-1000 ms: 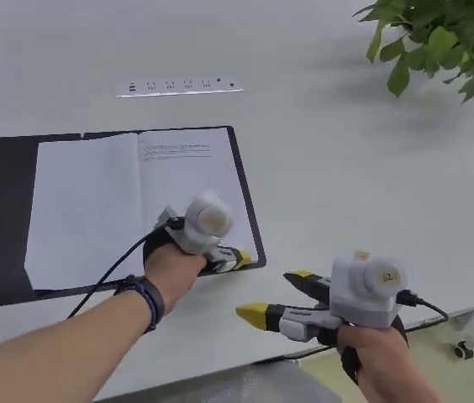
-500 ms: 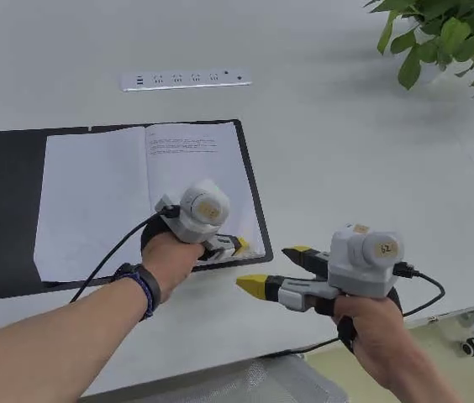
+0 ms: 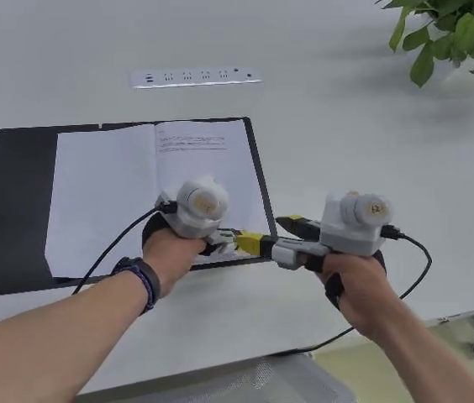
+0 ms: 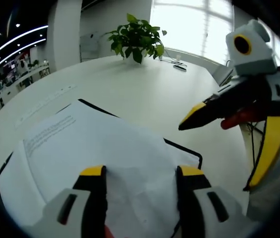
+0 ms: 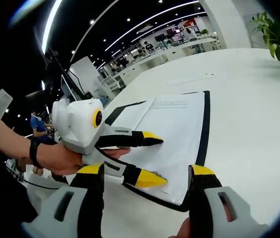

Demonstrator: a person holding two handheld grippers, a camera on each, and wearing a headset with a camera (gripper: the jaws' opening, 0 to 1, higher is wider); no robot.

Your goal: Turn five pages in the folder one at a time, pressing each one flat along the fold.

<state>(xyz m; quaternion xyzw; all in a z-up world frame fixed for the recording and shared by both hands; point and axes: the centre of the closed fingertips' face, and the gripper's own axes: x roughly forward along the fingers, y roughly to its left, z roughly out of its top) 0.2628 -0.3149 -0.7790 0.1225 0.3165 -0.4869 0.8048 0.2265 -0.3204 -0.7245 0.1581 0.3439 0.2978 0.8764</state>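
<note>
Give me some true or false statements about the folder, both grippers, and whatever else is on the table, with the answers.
1. The folder lies open on the table. True.
2. The right gripper is shut on a page. False: its fingers are apart and hold nothing.
3. The power strip lies beyond the folder's far edge. True.
4. The plant stands on the folder. False: it is off to the side, well apart from it.
5. The left gripper is open over the right-hand page. True.
</note>
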